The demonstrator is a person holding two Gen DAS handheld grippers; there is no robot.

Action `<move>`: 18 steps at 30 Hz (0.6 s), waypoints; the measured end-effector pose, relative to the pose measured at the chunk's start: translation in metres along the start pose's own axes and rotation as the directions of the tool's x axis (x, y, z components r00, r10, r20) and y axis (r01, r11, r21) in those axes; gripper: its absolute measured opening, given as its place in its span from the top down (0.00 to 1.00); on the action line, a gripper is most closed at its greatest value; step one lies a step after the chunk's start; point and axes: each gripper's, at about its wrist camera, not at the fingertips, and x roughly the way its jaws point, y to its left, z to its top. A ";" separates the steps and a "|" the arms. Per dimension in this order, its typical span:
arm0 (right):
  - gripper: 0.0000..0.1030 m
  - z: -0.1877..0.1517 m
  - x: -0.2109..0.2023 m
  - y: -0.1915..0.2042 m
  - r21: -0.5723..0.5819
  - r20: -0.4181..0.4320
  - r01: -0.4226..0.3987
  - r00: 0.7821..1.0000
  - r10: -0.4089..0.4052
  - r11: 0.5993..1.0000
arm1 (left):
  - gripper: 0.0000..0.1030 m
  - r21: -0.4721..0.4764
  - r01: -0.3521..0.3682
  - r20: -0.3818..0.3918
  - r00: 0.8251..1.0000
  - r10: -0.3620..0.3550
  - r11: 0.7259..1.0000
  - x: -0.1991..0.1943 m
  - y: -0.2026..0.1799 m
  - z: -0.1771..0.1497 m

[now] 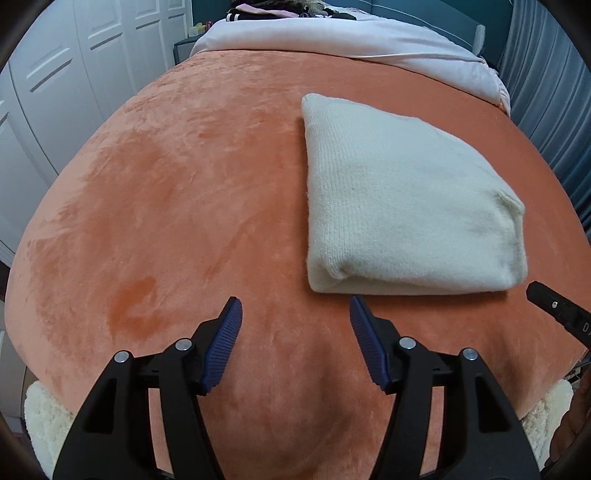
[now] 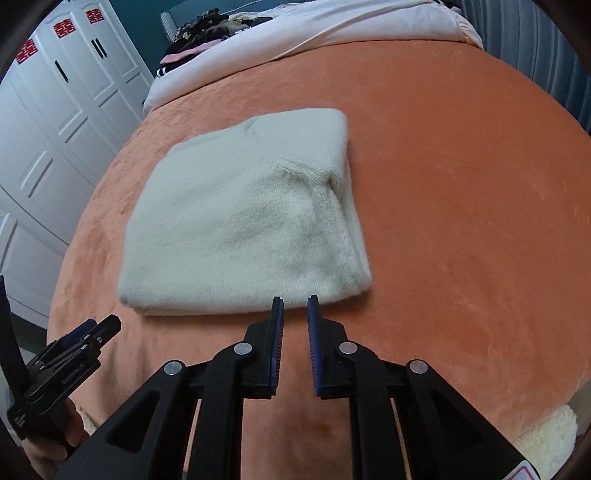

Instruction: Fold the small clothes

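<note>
Reading what writing I can find comes first: red paper double-happiness cutouts (image 2: 62,27) are stuck high on the white wardrobe doors (image 2: 55,122), well beyond the folded sweater's left side, and small pale lettering runs along the body of my left gripper (image 2: 94,330) in the right wrist view, too blurred to make out.

Around the cream knit sweater (image 1: 399,199) — folded into a thick rectangle — lies an orange plush blanket (image 1: 177,206) that covers the bed. Past the sweater's far edge a pale pink duvet (image 1: 332,40) is bunched across the bed, and beyond that sits a heap of dark and pink clothes (image 2: 203,37). A grey-blue curtain (image 1: 546,96) hangs off to the sweater's right. Cream fleece (image 1: 44,417) shows under the blanket's near edge. Nothing lies between my fingers and the sweater.

My left gripper (image 1: 295,321) is spread wide and holds nothing; its blue ribbed pads (image 1: 225,343) hover over bare blanket just short of the sweater's near left corner. My right gripper (image 2: 295,317) is nearly closed — a narrow gap between the pads (image 2: 314,343), nothing pinched — with its tips just at the sweater's near folded edge (image 2: 229,306); whether they touch the knit I cannot tell.
</note>
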 end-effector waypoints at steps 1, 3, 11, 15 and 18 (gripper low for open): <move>0.89 -0.006 -0.005 0.000 -0.002 0.004 0.008 1.000 -0.008 1.000 | 0.43 0.004 0.001 0.003 1.000 -0.001 1.000 -0.005 -0.002 -0.004; 0.89 -0.019 -0.014 -0.001 -0.002 0.007 0.009 1.000 -0.009 1.000 | 0.43 0.013 0.005 0.001 1.000 -0.005 1.000 -0.014 -0.007 -0.011; 0.84 -0.060 -0.043 -0.006 0.017 0.035 0.016 0.999 -0.017 1.000 | 0.42 0.069 0.030 0.019 0.999 -0.032 0.997 -0.042 -0.031 -0.035; 0.84 -0.079 -0.045 -0.006 0.024 0.045 0.047 0.998 -0.048 0.999 | 0.42 0.088 0.022 0.025 0.999 -0.024 0.996 -0.044 -0.038 -0.046; 0.83 -0.089 -0.046 -0.004 0.021 0.072 0.067 0.995 -0.068 0.998 | 0.42 0.095 0.012 0.037 0.999 -0.015 0.995 -0.044 -0.040 -0.052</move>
